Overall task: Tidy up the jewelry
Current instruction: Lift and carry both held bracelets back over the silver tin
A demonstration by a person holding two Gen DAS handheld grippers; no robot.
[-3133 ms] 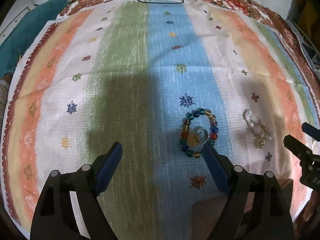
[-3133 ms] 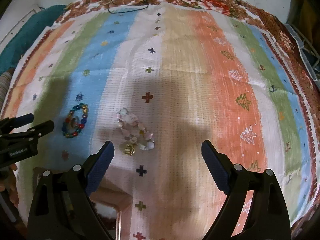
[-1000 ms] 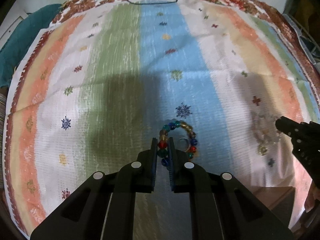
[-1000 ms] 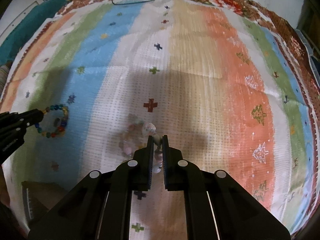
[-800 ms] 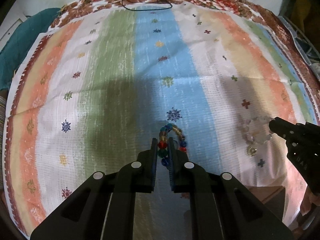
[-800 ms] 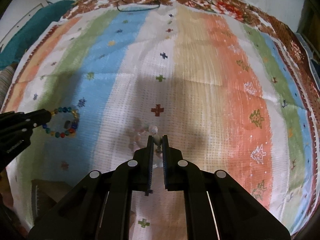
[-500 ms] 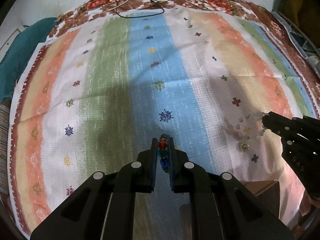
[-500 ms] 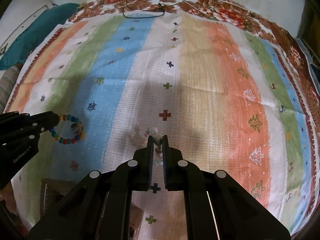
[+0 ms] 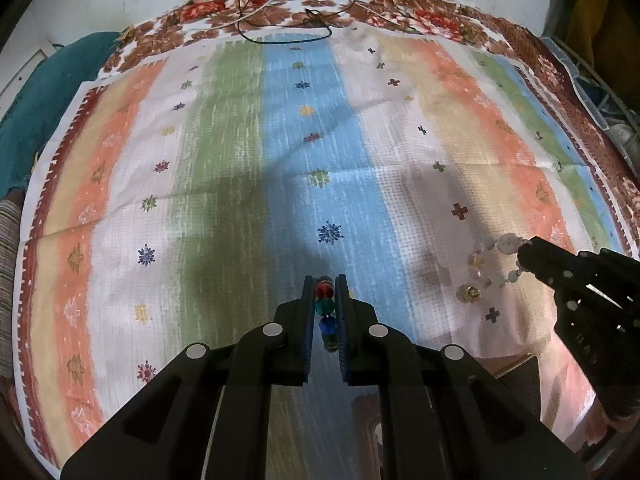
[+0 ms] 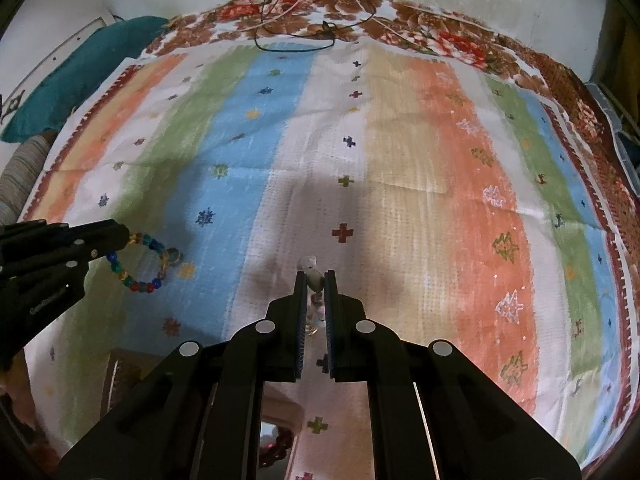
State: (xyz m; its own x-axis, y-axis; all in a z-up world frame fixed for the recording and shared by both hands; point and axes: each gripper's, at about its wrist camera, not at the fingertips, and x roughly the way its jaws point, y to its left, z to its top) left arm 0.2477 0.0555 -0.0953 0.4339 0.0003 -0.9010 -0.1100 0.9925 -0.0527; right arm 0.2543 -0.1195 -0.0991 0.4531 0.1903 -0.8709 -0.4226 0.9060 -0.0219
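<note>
Both grippers reach forward above the striped cloth: left gripper clamps the colored bead bracelet, right gripper clamps the pale bead bracelet; only the right wrist view shows the colored loop whole.

Striped cloth lies bare ahead; cables cross its far edge.

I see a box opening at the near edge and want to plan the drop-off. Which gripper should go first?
Probably the left gripper: shut on the colored bead bracelet, it hangs nearer the box; the right gripper holds the pale bracelet farther right.
</note>
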